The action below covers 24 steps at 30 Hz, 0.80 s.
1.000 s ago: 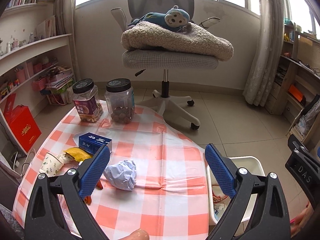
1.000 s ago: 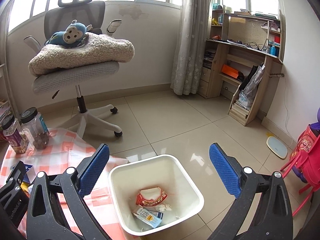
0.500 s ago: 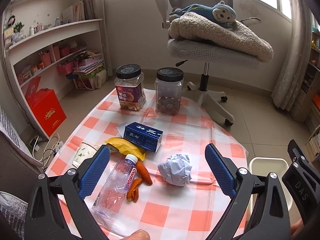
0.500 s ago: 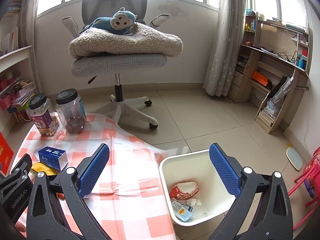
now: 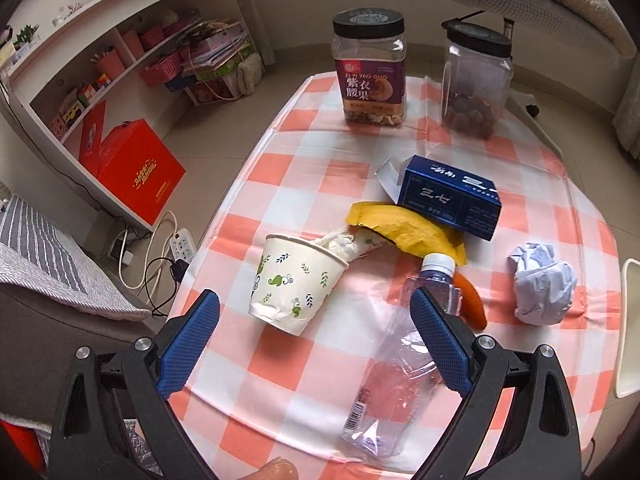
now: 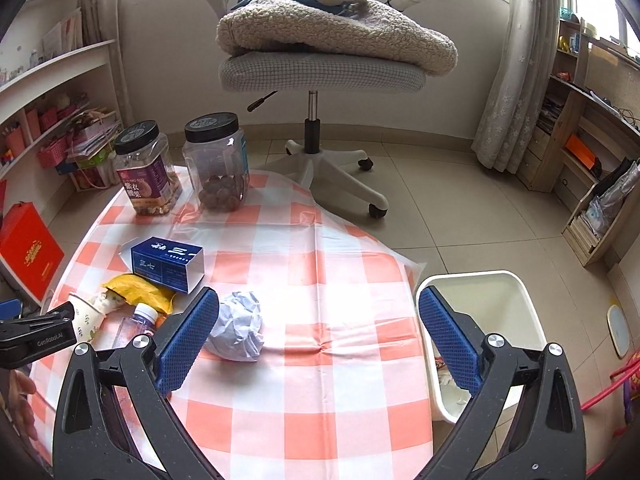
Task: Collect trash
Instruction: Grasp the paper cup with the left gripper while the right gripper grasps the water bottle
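Note:
On the checked tablecloth (image 5: 304, 184) lies a tipped paper cup (image 5: 296, 280) stuffed with tissue. Beside it are a yellow wrapper (image 5: 400, 228), a blue box (image 5: 452, 196), an empty clear bottle (image 5: 400, 364), an orange scrap (image 5: 472, 300) and a crumpled paper ball (image 5: 544, 284). My left gripper (image 5: 316, 344) is open, hovering just short of the cup and the bottle. My right gripper (image 6: 318, 340) is open above the cloth, with the paper ball (image 6: 238, 332) by its left finger. The white bin (image 6: 480, 320) stands on the floor to the right, some trash inside.
Two black-lidded jars (image 5: 370, 68) (image 5: 476, 80) stand at the table's far edge. An office chair (image 6: 320, 68) with a blanket and plush monkey stands behind. Shelves (image 5: 80, 80), a red box (image 5: 140, 172) and cables are on the left, a wooden desk (image 6: 580, 120) on the right.
Both grippers swung left and down toward the table. The left view now looks closely at the cup and bottle; the right view shows the paper ball and more of the cloth, bin at right.

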{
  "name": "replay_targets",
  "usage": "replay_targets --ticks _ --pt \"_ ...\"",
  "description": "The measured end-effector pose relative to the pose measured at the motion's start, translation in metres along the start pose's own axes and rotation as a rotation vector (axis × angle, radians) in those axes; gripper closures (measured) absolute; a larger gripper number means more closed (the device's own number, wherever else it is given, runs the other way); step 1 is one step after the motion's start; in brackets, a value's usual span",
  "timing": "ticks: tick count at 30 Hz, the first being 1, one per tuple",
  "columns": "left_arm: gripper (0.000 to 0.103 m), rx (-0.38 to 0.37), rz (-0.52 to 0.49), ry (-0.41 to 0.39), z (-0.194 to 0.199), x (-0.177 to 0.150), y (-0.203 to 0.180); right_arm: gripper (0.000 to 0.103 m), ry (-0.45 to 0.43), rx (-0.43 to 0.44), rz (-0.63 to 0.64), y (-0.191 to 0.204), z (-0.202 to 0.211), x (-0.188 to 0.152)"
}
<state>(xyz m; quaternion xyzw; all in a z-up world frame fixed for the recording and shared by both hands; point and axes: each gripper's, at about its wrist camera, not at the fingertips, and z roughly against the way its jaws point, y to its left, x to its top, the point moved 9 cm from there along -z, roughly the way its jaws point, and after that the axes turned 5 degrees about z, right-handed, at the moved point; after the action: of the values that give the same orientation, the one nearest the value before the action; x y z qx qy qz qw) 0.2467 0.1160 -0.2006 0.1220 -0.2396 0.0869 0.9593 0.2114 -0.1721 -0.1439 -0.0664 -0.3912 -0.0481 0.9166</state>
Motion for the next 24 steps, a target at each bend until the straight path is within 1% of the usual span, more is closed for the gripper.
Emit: replay_targets --ticks 3,5,10,12,14,16,18,21,24 --pt "0.01 -0.045 0.019 0.108 -0.039 -0.008 0.02 0.007 0.057 0.063 0.011 0.02 -0.011 -0.007" --pt "0.01 -0.075 0.04 0.156 -0.057 -0.011 0.029 0.007 0.104 0.111 0.015 0.036 -0.02 -0.014" --pt "0.01 -0.136 0.079 0.206 -0.081 -0.012 0.034 0.007 0.208 0.219 0.025 0.078 -0.037 -0.034" --pt "0.01 -0.119 0.068 0.226 -0.091 -0.016 0.033 0.007 0.257 0.263 0.018 0.094 -0.044 -0.044" --pt "0.01 -0.114 0.062 0.233 -0.096 -0.019 0.032 0.007 0.301 0.305 0.011 0.108 -0.049 -0.053" --pt "0.031 -0.135 0.054 0.244 -0.1 -0.022 0.03 0.007 0.341 0.355 0.009 0.124 -0.053 -0.062" --pt "0.04 -0.142 0.049 0.24 -0.097 -0.021 0.031 0.007 0.365 0.399 0.016 0.14 -0.054 -0.067" --pt "0.04 -0.147 0.055 0.207 -0.082 -0.014 0.039 0.007 0.384 0.434 0.045 0.163 -0.056 -0.074" --pt "0.04 -0.167 0.118 0.153 -0.056 0.002 0.055 0.007 0.4 0.46 0.069 0.184 -0.059 -0.079"
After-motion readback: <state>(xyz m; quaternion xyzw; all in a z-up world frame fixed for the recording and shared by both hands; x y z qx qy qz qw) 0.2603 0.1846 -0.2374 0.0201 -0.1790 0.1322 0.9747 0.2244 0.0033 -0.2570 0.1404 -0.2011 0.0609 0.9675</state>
